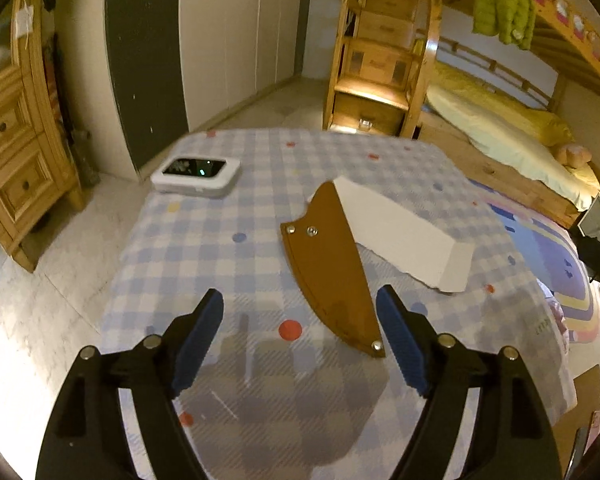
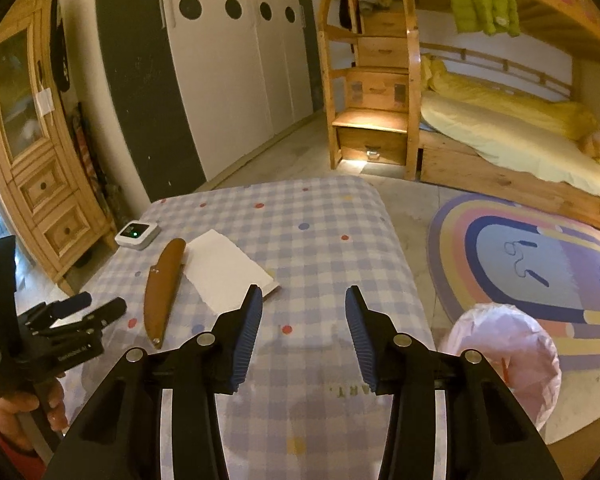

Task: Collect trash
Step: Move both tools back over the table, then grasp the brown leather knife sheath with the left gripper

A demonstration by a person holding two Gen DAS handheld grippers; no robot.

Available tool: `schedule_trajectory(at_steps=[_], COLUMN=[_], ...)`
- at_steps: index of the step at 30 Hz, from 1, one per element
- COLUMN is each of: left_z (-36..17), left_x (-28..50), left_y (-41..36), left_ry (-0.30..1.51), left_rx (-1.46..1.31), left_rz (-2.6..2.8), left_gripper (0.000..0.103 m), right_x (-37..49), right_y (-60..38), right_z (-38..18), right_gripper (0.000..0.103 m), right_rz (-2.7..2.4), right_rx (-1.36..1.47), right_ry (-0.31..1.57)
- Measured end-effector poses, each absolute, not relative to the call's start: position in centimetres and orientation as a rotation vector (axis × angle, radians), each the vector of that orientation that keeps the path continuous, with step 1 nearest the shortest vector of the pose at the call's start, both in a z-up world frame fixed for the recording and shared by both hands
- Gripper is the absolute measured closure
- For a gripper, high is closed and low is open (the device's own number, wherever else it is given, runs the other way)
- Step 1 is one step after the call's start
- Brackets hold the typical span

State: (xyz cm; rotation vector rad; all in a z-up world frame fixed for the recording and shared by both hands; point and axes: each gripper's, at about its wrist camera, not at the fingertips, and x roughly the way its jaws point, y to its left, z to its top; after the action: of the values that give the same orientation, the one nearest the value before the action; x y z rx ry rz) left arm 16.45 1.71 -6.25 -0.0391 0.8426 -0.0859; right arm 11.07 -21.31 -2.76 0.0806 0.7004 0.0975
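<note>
My left claw (image 1: 300,320) and right claw (image 2: 302,320) both gape, released. Brown sheath (image 1: 332,272) touches the white paper (image 1: 400,232) on the table (image 2: 320,224); pink-lined bin (image 2: 508,360) just beside the table, contents unclear.

matt checked cloth (image 1: 228,264), smooth brown sheath (image 1: 332,280) (metal rivets), white paper (image 1: 400,232), pale wooden cabinet (image 2: 40,184).

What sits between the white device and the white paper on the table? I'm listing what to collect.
A brown sheath lies between the white device and the white paper, its edge against the paper; the right wrist view shows this best.
</note>
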Motion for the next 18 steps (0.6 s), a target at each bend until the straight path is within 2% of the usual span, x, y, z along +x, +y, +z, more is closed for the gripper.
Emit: schedule_trajectory(at_steps=[9, 16, 17, 18], left_z=[-8.7, -9.4, -9.4, -9.4], left_x=[20.4, 21.9, 21.8, 21.7], left_y=[0.2, -0.4, -0.5, -0.5], left_ry=[0.926, 0.945, 0.943, 0.943], left_rx=[-0.081, -0.076, -0.067, -0.051], left_rz=[-0.098, -0.072, -0.066, -0.054], left_gripper=[0.026, 0.034, 0.036, 0.043], right_x=[12.3, 12.2, 12.2, 12.1], right_y=[-21.6, -21.8, -21.8, -21.6], right_z=[-4.3, -4.8, -4.9, -5.0], right_gripper=[0.058, 0.058, 0.058, 0.058], right_rz=[0.081, 0.081, 0.082, 0.085], right_rx=[0.092, 0.087, 0.085, 0.083], right_ry=[0.723, 0.734, 0.737, 0.744])
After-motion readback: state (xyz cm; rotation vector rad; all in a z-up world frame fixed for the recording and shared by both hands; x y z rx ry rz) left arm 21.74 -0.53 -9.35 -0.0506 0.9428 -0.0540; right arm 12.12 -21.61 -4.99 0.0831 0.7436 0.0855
